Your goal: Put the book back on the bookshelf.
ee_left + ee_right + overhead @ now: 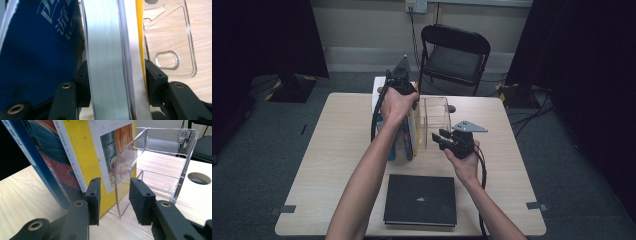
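Observation:
Several books [409, 137] stand upright beside a clear acrylic book holder [434, 117] at the table's middle. My left gripper [406, 107] comes down on them from above. In the left gripper view its pads lie against both sides of the yellow-covered book [110, 50] that fills the left gripper [116, 75]. A blue book [37, 50] stands just outside the left jaw. My right gripper [442, 137] sits at the holder's near end. The right gripper [115, 200] straddles the clear holder's [162, 157] end wall with a gap on each side, next to the yellow book [82, 150].
A black book [421, 199] lies flat near the table's front edge [412, 234]. A round cable hole [199, 178] is cut in the tabletop beyond the holder. A black folding chair [454, 55] stands behind the table.

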